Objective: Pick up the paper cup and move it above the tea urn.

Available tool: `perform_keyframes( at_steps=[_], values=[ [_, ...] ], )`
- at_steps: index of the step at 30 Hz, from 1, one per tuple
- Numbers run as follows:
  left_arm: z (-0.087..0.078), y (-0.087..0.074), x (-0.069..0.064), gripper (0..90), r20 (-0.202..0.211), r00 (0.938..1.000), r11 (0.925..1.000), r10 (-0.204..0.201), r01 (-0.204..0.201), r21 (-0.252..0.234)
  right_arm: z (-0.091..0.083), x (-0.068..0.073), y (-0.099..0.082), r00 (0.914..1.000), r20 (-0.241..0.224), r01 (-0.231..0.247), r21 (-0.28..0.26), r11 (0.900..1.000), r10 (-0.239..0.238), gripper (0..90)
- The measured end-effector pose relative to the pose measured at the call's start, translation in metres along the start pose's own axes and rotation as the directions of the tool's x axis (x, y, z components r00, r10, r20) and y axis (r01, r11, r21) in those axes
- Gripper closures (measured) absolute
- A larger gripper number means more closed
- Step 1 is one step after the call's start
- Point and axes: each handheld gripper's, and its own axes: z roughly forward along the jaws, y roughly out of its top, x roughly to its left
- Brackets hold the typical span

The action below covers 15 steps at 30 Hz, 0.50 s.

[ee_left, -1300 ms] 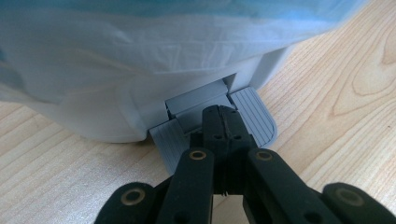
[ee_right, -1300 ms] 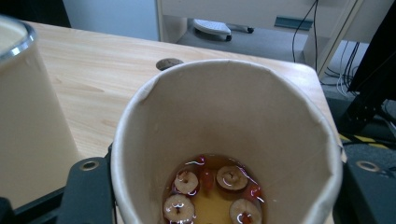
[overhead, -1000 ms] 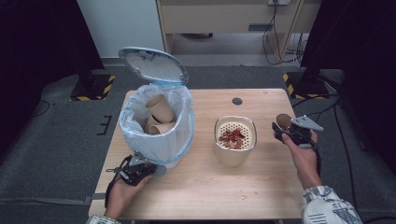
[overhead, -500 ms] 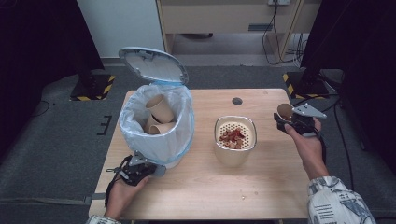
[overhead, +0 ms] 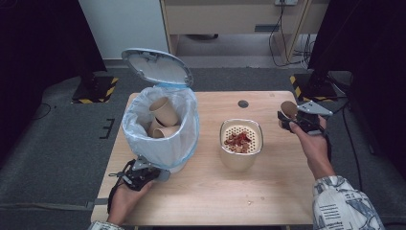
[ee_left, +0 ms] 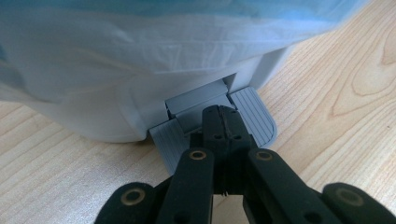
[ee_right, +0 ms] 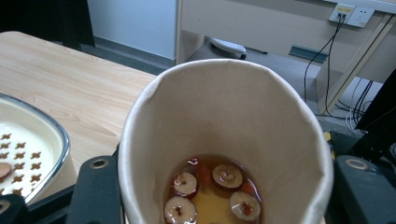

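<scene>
High view: your right gripper [overhead: 293, 120] is clamped on a paper cup [overhead: 288, 109] at about three o'clock on the table [overhead: 268, 201], lifted clear of the wood, just beside and to the right of the strainer bowl [overhead: 241, 165]. The jaws have just been closing, with the cup between them. In the right gripper view the cup [ee_right: 224, 140] sits between the two jaws, holding amber liquid and red fruit slices [ee_right: 226, 176]; you seem to hold it upright so nothing spills before it reaches the strainer, where more slices [overhead: 238, 140] already lie at centre. Your left gripper [overhead: 143, 173], at about seven o'clock, is closed on nothing; the left gripper view shows its shut jaws pressing down on the grey pedal [ee_left: 254, 114] of the bin [overhead: 160, 143]. That likely keeps the lid [overhead: 155, 67] propped open at eleven o'clock, ready for the emptied cup to join the cups [overhead: 162, 111] inside the bag.
</scene>
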Motion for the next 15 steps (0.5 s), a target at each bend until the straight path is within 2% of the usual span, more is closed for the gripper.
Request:
perform_keyframes(
  at_steps=[4, 15],
  values=[
    [0.0, 0.0, 0.0, 90.0, 0.001, 1.0, 1.0, 0.0, 0.0, 0.0, 0.002, -0.001, 0.004, 1.0, -0.002, -0.003, -0.003, 1.0, 0.003, 37.6],
    [0.0, 0.0, 0.0, 90.0, 0.001, 1.0, 1.0, 0.0, 0.0, 0.0, 0.012, 0.003, 0.017, 0.9989, -0.023, 0.04, -0.018, 0.999, -0.041, 37.1]
  ],
)
